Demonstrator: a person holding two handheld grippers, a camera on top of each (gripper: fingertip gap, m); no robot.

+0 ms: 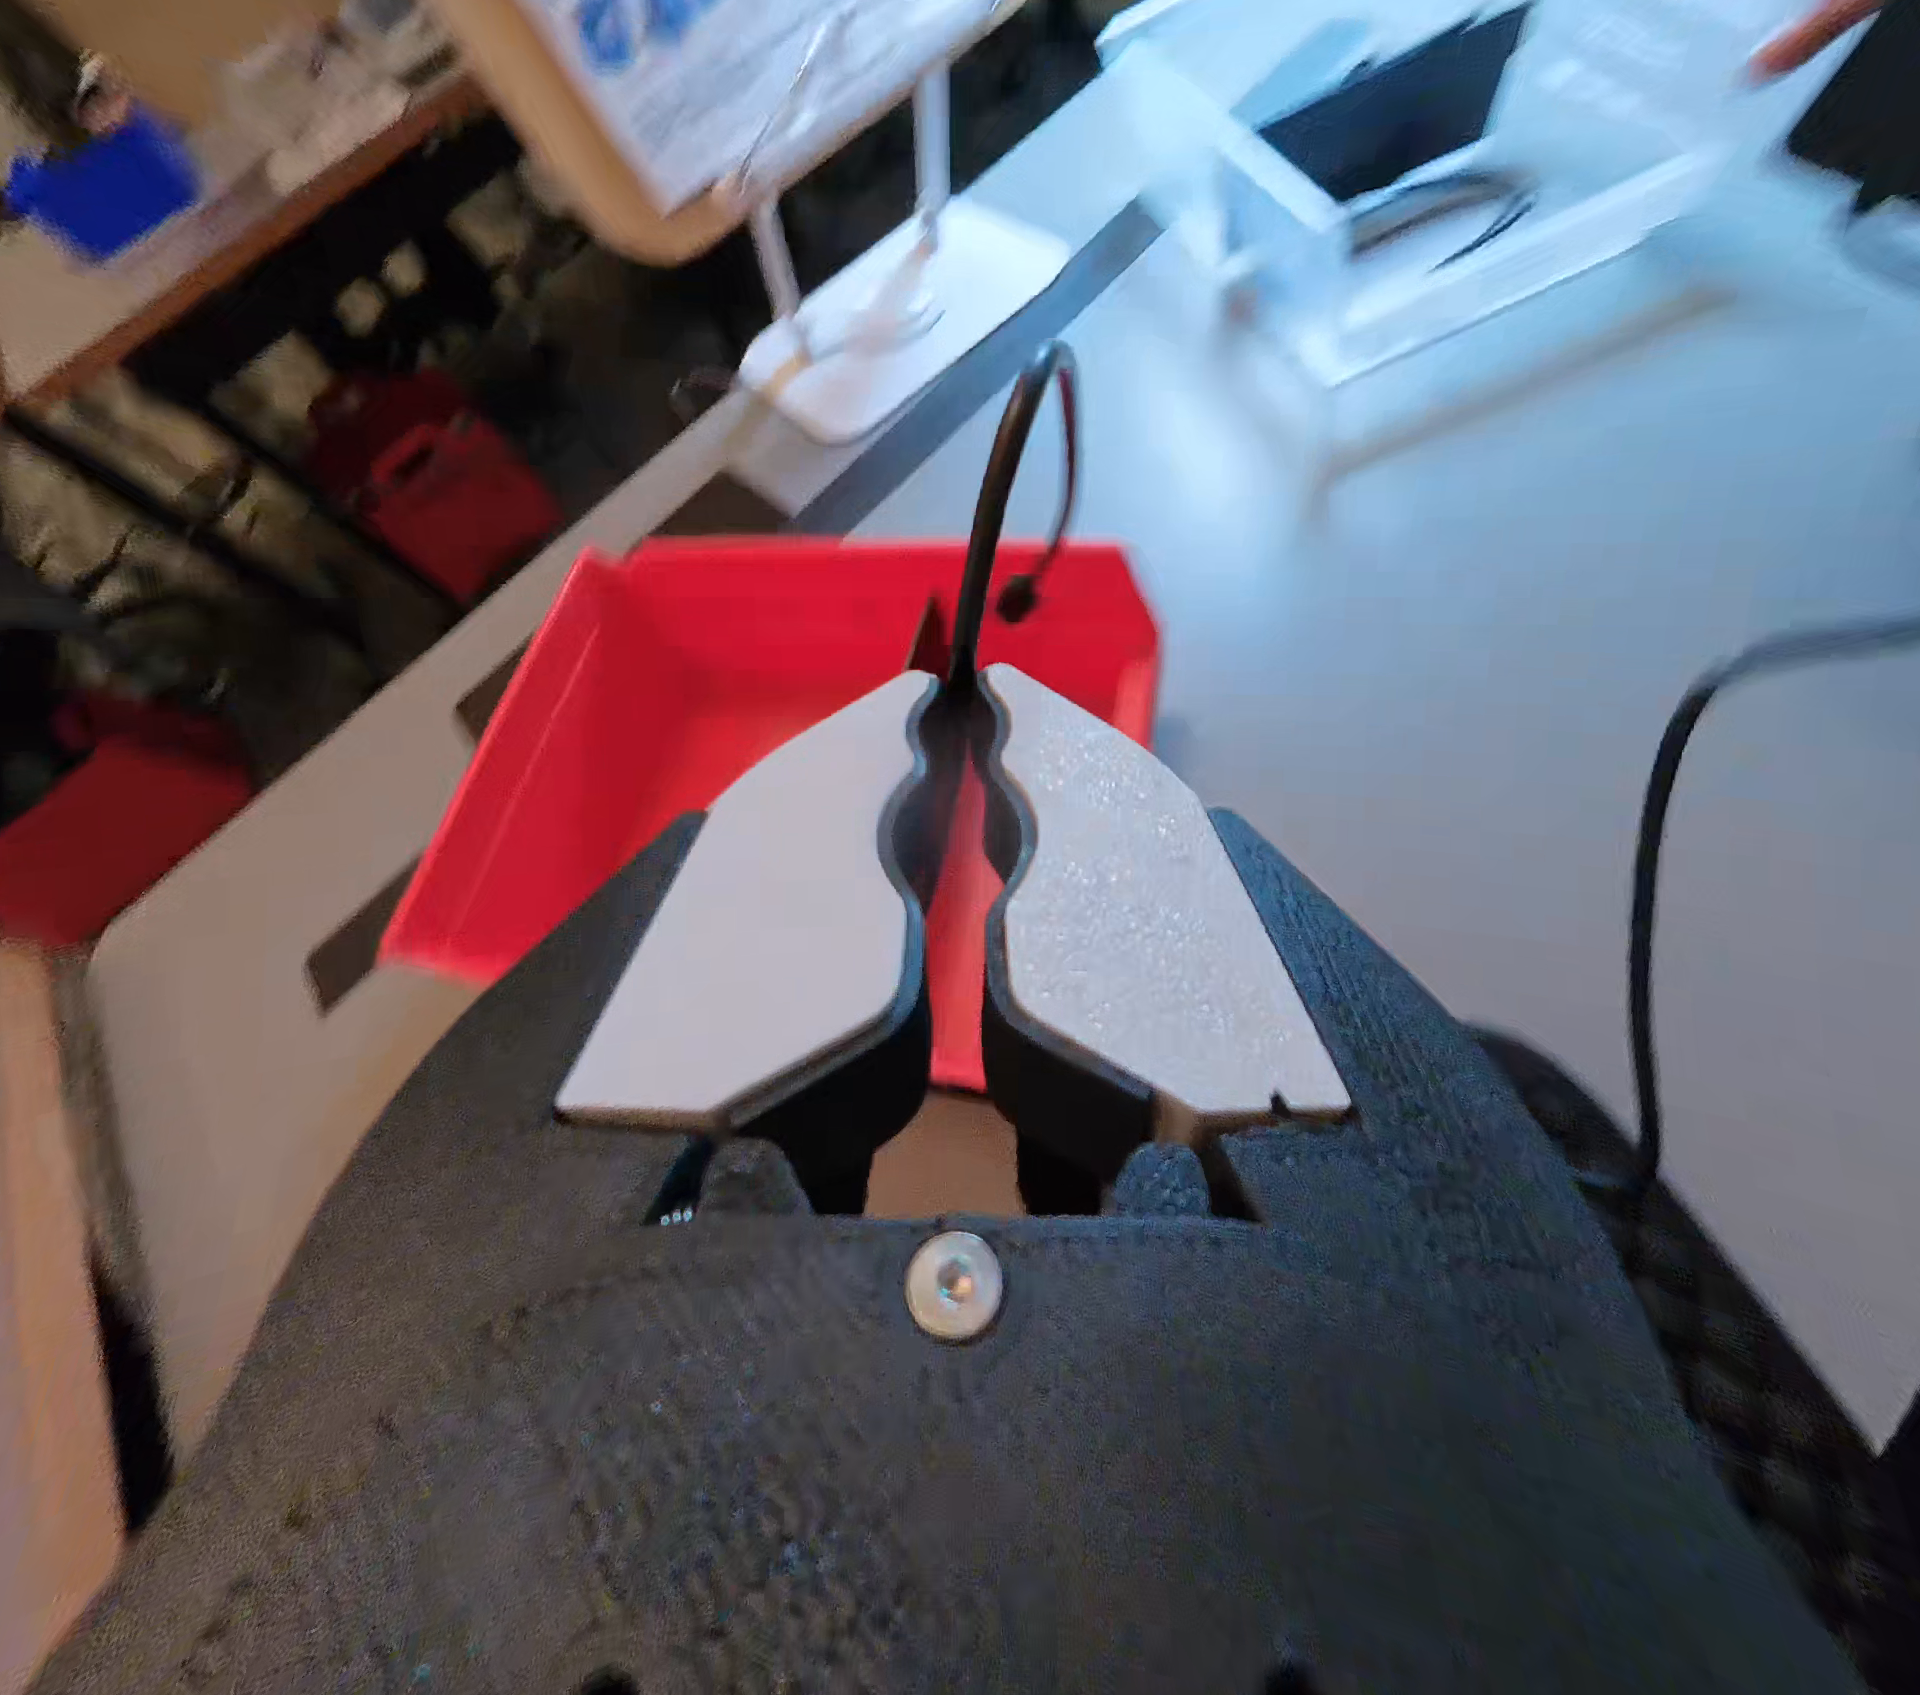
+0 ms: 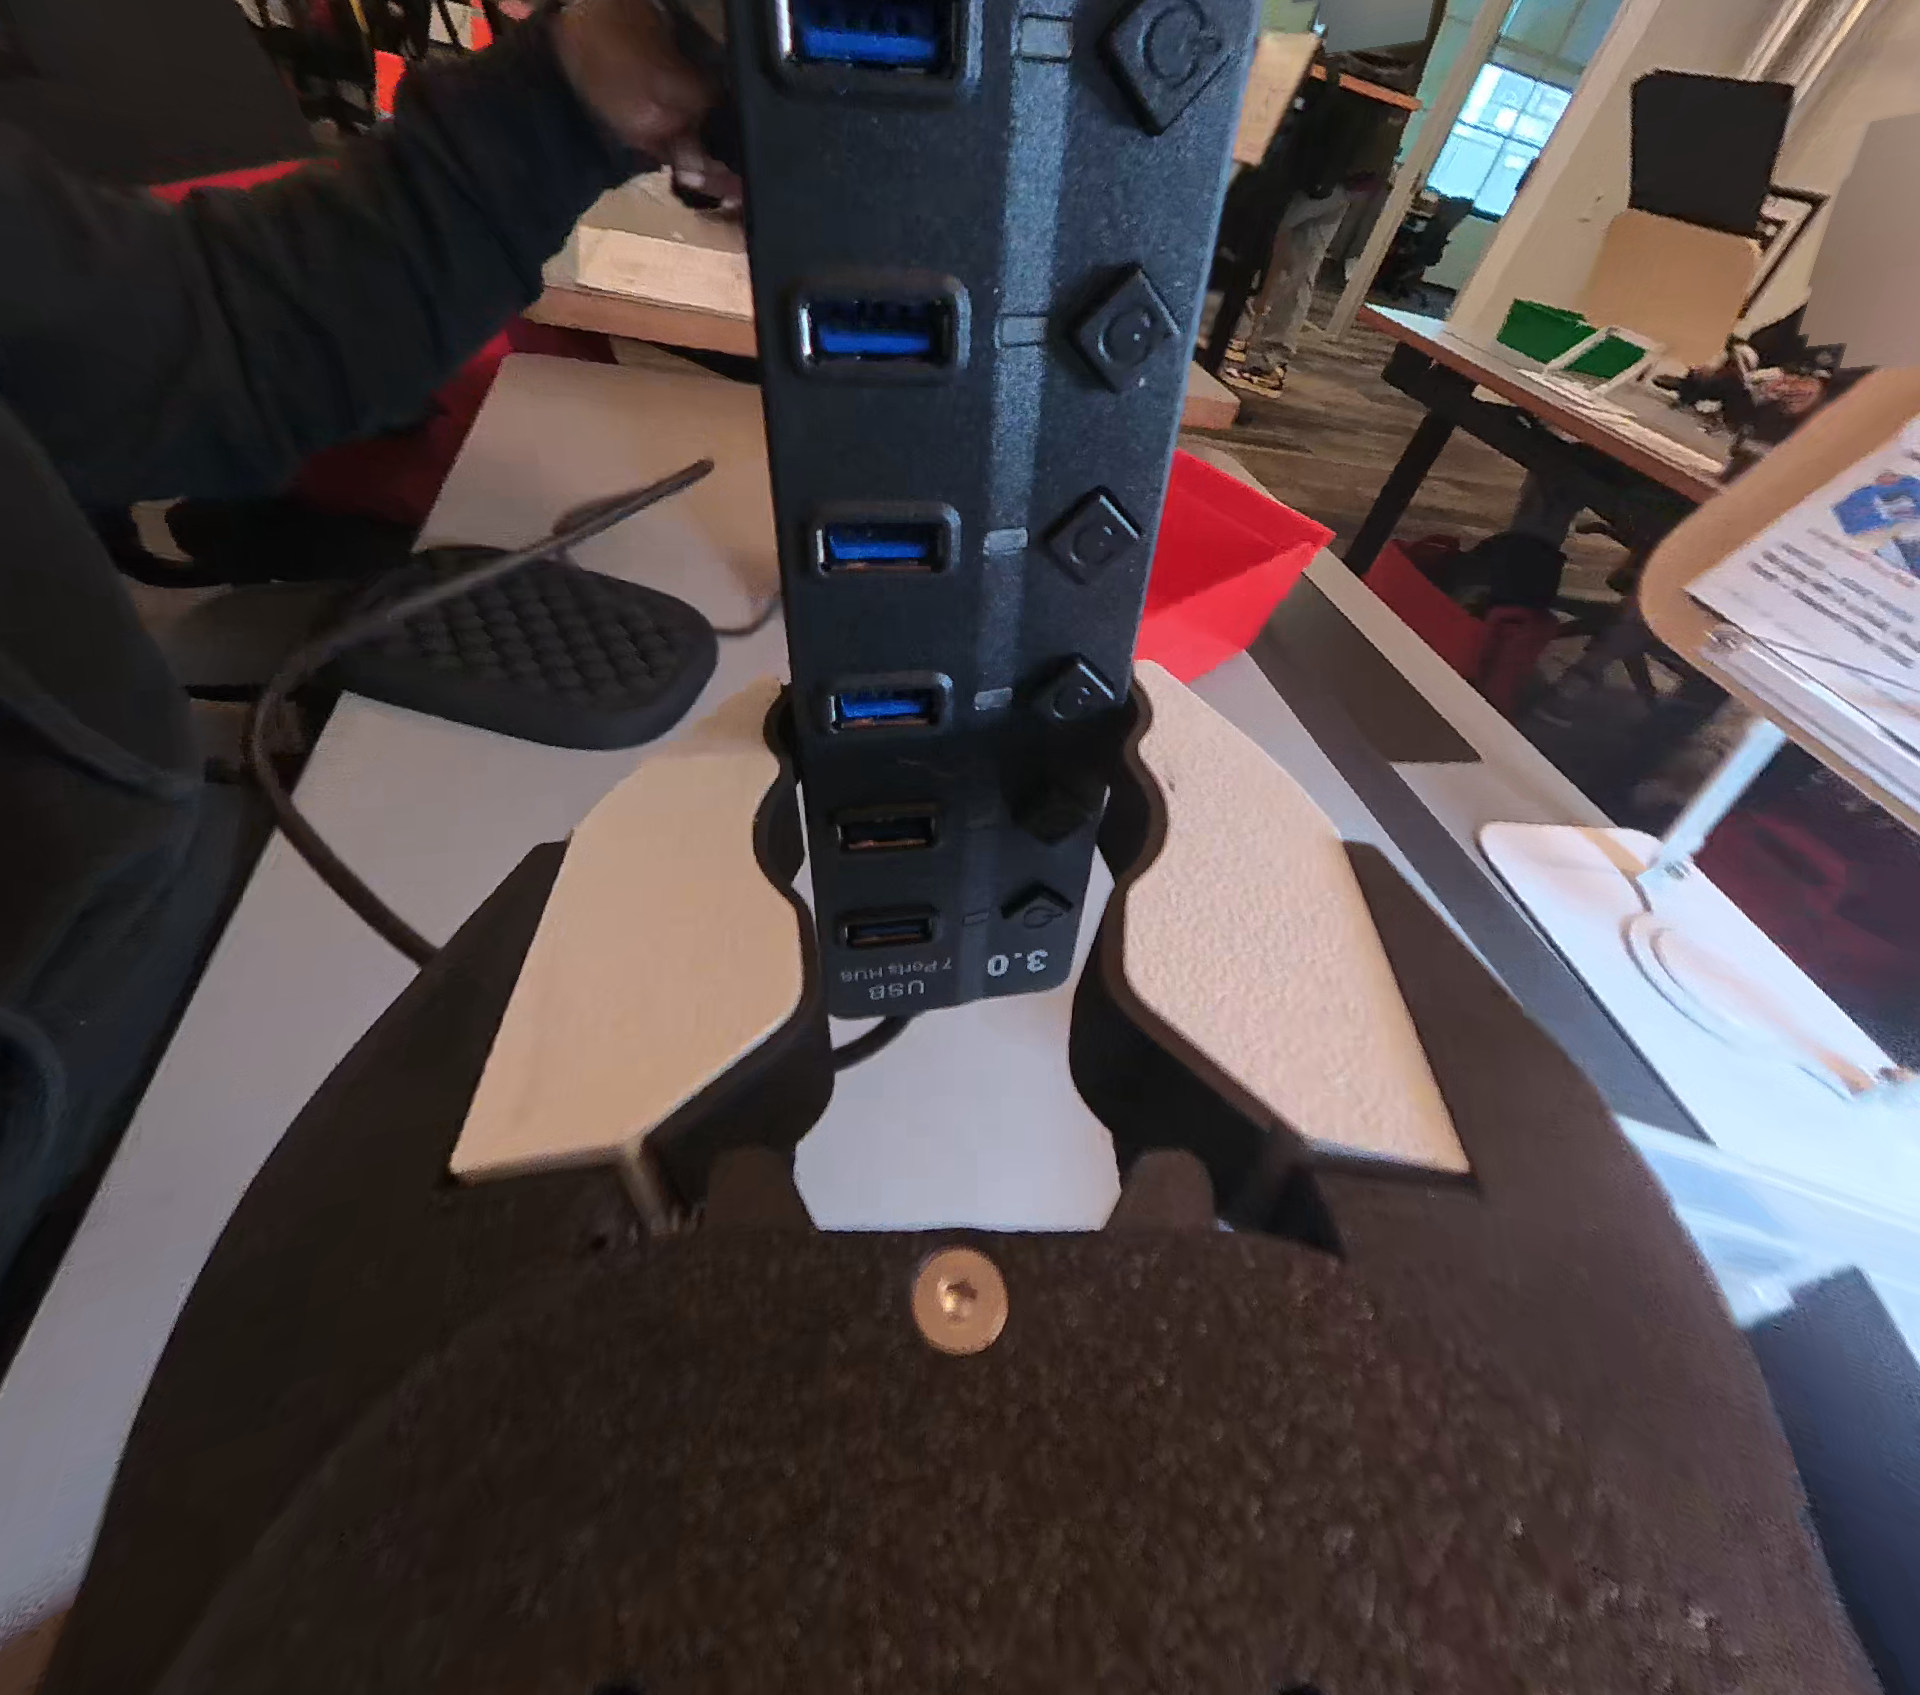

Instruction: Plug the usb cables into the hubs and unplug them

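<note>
My left gripper point(image 1: 961, 687) is shut on a thin black USB cable point(image 1: 995, 482). The cable arcs up from the fingertips and curls down to a small dark end point(image 1: 1013, 601) over a red bin point(image 1: 665, 710). My right gripper point(image 2: 951, 705) is shut on the lower end of a long black USB hub point(image 2: 997, 398) and holds it pointing away from me. The hub has several blue ports point(image 2: 871, 30), each with a button beside it, and none holds a plug. The hub's own black cable point(image 2: 275, 762) loops over the table to the left.
A person's hand and dark sleeve point(image 2: 623, 87) show behind the hub. A black knobbed oval pad point(image 2: 540, 648) lies on the white table point(image 2: 436, 814). A white stand with a printed sheet point(image 2: 1621, 928) is at the right. The red bin point(image 2: 1226, 575) sits behind the hub. A white box point(image 1: 1455, 191) lies farther back. Left tips to right tips: about 30 cm.
</note>
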